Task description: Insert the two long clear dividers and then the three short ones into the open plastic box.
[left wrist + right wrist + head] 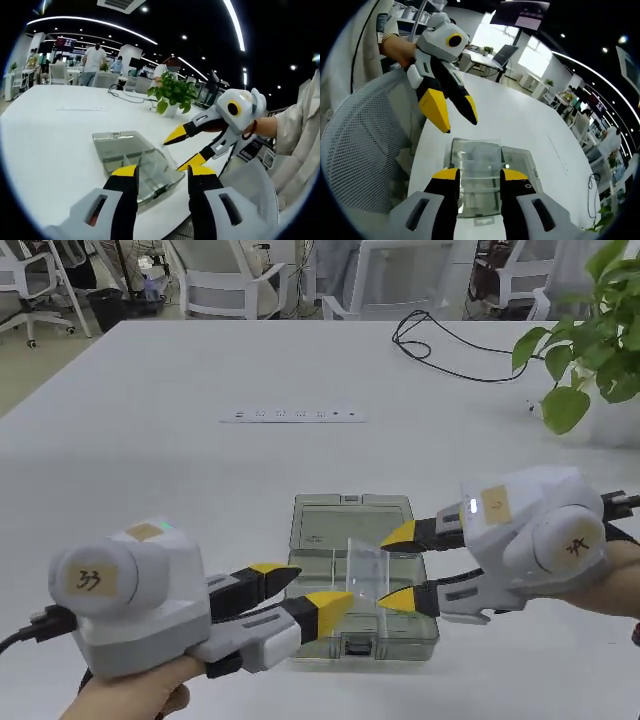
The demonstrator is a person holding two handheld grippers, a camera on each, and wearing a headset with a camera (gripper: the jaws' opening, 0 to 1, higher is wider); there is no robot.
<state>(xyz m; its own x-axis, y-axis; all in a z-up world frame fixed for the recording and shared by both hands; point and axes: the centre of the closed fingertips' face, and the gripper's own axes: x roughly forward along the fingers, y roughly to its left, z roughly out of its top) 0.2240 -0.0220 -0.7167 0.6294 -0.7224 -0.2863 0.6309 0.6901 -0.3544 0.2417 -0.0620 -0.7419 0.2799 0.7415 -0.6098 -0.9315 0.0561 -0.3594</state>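
Left gripper [322, 586]: jaws spread, nothing pinched between the yellow tips. Reaches in from the lower left of the head view, tips over the near left part of the plastic box [400, 635].

Right gripper [383, 573]: jaws likewise wide apart, clamped on nothing. Enters from the right, one tip over the middle of the box, the other lower, by its near right part. Points toward the left gripper, the two pairs of tips near each other but apart.

Between the two pairs of tips: one clear divider [368, 565], upright, lower edge down in the base of the box. Lies just beside the left gripper's nearer tip and the right gripper's lower tip; cannot tell whether either touches it. Appears in the right gripper view as a clear sheet standing across the base, ahead of the open jaws. Long or short: cannot tell. Exact slot: not readable.

Box open on the white table [150, 470], lid [350, 518] laid flat behind the base, on the far side from the person.

Farther out on the table: a white power strip [292, 415] well beyond the box, a black cable [440, 345] toward the far right, a green plant [585, 350] at the right edge. Past the far edge, office chairs [230, 285]. Beside the table in the right gripper view, a mesh chair back [365, 150].
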